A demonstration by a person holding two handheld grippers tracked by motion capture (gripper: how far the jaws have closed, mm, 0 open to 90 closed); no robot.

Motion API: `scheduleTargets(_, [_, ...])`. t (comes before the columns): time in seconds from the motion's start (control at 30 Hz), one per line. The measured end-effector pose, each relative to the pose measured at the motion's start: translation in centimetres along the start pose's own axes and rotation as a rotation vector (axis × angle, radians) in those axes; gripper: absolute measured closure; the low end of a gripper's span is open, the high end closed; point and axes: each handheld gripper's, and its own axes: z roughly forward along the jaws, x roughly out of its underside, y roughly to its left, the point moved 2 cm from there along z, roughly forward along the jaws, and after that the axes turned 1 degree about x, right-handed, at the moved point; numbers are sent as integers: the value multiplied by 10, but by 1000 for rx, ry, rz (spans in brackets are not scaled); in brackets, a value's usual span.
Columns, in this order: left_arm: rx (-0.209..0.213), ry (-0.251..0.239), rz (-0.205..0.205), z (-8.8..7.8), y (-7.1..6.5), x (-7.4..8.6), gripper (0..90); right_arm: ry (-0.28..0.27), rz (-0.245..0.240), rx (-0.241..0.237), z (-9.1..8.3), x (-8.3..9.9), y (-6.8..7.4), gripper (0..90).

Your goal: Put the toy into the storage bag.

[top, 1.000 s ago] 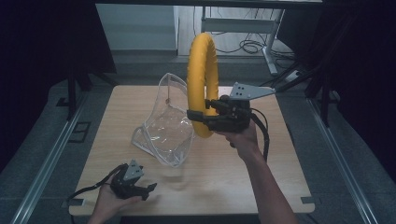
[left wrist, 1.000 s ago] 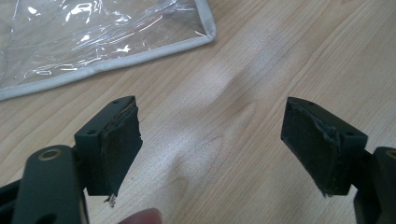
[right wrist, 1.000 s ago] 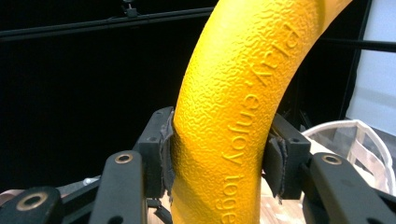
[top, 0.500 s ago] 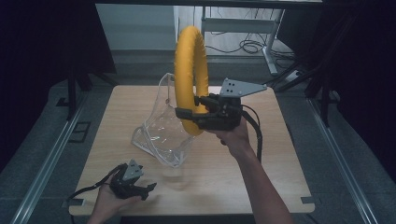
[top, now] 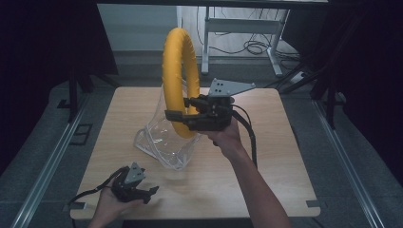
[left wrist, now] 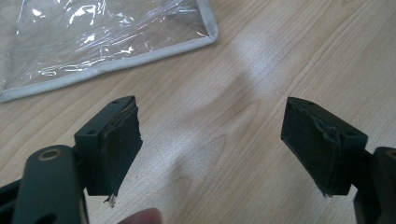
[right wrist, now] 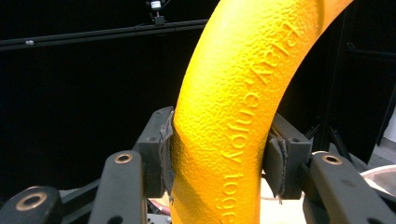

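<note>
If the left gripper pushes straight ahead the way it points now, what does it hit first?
Probably the clear bag: beyond the open left gripper lies bare table, then the bag's trimmed edge. Depth is uncertain.

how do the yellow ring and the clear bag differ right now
The yellow ring is opaque; the clear bag is see-through. The ring is held upright in the air, clamped by the right gripper; the bag sits on the table, with no gripper holding it. The ring looks thick and pebbled; the bag is thin, crinkled film with a pale edge.
</note>
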Motion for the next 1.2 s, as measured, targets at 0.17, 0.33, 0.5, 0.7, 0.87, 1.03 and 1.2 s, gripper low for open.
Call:
scheduleTargets(0.17, [2,2,0,1,0,0,199,2,-3,-15,9,2,0,498])
scheduleTargets(0.33, [-1,2,2,0,0,0,198,9,3,-39,20,4,1,497])
scheduleTargets(0.5, [0,-3,-3,0,0,0,198,22,15,-51,27,8,1,497])
scheduleTargets(0.7, [-3,-3,-3,0,0,0,198,27,18,-55,31,12,0,497])
scheduleTargets(0.87, [-3,-3,-4,0,0,0,198,34,32,-60,34,16,-2,497])
scheduleTargets(1.03, [-4,-2,-1,0,0,0,198,45,41,-61,38,23,-4,496])
scheduleTargets(1.2, [-4,0,1,0,0,0,198,56,51,-64,42,30,-7,496])
